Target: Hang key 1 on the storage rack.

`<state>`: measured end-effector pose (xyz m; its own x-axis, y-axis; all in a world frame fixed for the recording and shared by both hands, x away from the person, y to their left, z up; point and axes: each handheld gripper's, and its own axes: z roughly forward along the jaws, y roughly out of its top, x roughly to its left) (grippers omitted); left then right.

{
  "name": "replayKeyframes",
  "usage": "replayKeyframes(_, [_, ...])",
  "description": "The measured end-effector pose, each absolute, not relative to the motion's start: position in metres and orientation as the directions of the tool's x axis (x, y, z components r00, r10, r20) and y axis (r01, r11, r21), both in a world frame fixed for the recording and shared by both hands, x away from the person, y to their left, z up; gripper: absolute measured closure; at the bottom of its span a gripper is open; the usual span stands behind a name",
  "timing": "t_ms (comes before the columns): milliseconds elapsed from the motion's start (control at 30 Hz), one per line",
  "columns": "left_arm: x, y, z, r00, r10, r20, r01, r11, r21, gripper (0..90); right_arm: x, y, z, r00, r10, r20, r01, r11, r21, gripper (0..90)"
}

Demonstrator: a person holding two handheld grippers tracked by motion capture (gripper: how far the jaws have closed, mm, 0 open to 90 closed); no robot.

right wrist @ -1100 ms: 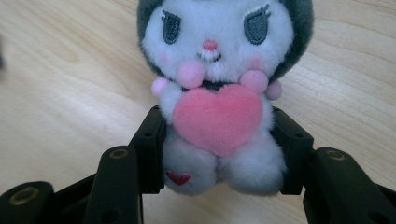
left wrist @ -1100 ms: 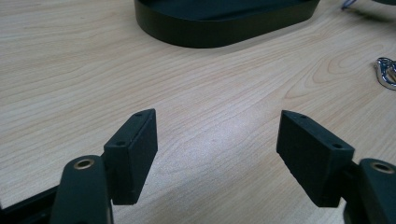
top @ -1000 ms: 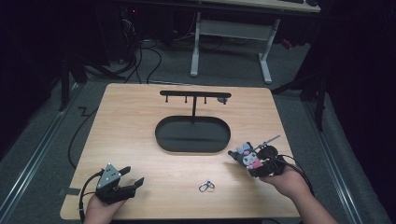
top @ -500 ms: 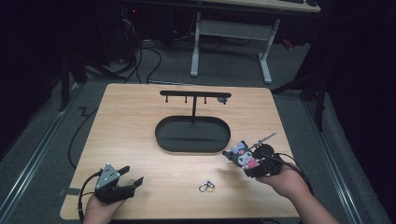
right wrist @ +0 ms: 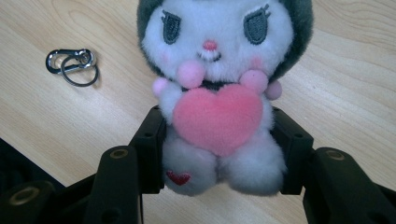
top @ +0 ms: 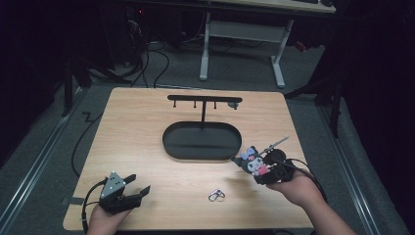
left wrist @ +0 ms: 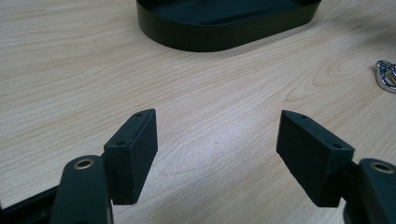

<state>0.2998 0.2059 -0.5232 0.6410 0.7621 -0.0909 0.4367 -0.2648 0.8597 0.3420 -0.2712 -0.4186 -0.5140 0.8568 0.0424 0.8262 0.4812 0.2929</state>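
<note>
A small plush toy with a white face, dark hood and pink heart sits between the jaws of my right gripper, which is shut on its lower body. In the high view the plush toy and right gripper hover above the table's right front, just right of the black oval tray. A metal key ring with a clasp lies on the wood in front, also seen as the key ring. My left gripper rests open at the front left; its jaws hold nothing.
A black T-shaped hanger stand with small hooks rises from the tray's far side. The tray's near wall lies ahead of the left gripper. The key ring sits at its right edge. Dark floor, cables and a desk frame surround the table.
My right gripper has risen a little with the plush toy and drifted slightly left toward the tray. The left gripper has stayed in place.
</note>
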Motion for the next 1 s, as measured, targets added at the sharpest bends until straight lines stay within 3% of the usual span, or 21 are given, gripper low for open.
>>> replayKeyframes(1000, [0.3, 0.206, -0.523, 0.646, 0.758, -0.088, 0.431, -0.267, 0.862, 29.8, 0.37, -0.26, -0.368, -0.507, 0.861, 0.045, 0.824, 0.468, 0.319, 49.0])
